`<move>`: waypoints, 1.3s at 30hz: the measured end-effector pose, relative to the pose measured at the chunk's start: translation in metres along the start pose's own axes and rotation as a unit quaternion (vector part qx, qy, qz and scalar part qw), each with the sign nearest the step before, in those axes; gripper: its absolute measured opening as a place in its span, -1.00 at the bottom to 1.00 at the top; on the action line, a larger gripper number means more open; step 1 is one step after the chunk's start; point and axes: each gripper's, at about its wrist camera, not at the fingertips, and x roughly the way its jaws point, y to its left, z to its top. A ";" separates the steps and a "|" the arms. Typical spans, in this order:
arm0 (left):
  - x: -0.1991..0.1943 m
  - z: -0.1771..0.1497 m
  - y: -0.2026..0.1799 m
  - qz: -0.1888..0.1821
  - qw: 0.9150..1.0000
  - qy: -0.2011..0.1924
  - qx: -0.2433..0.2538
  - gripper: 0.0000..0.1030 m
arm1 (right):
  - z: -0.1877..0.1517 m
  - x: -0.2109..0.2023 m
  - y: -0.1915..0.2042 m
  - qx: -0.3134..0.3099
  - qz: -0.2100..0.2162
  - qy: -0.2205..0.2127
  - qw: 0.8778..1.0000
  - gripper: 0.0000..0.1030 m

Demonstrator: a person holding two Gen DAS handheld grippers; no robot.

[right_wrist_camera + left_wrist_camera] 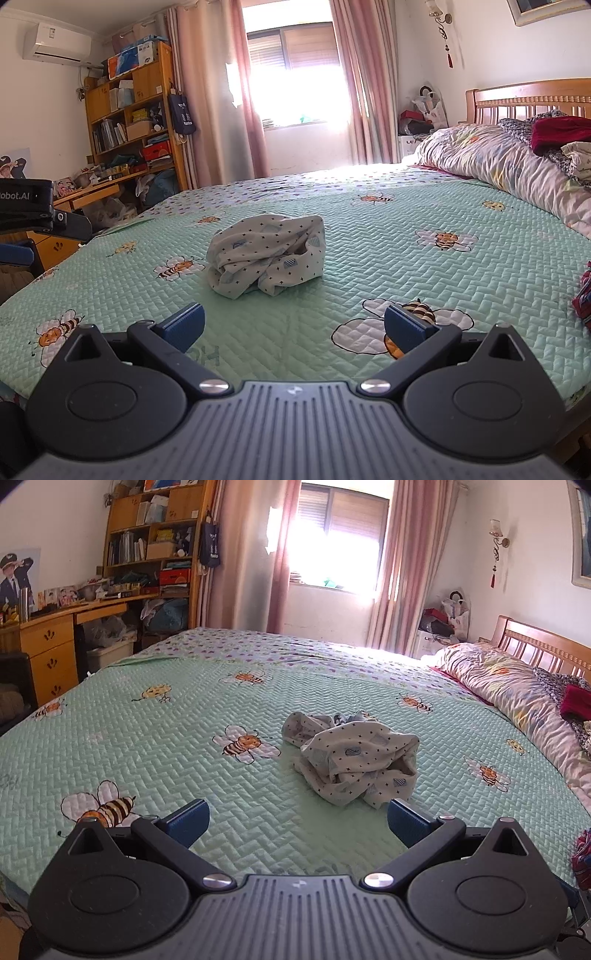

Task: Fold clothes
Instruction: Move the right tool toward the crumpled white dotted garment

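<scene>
I count one crumpled white garment [354,758] on my bed's one green quilt [184,738]. My two grippers, the left gripper [297,821] and the right gripper [293,328], each carry two blue fingertips [184,325]. Across that quilt I make out seven printed bees [245,744] from my left camera. One rolled duvet [498,162] lies by one wooden headboard [532,101], and one dark red cloth [561,133] tops it.

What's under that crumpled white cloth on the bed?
The cloth lies on the green bee quilt, which shows all around it. Whatever sits directly beneath or inside its folds is covered, so that cannot be seen. Both tongs are open and not touching it.
</scene>
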 end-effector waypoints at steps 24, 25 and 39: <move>0.012 -0.016 0.017 -0.040 0.997 0.037 -0.057 0.98 | 0.017 -0.012 0.003 0.000 -0.002 -0.056 0.998 0.99; 0.016 -0.022 0.016 -0.045 0.996 0.051 -0.057 0.98 | 0.020 -0.011 0.002 0.001 0.001 -0.058 0.998 0.99; 0.067 -0.067 0.029 -0.066 0.990 0.109 -0.052 0.86 | 0.036 0.092 0.004 0.042 0.051 0.007 0.998 0.98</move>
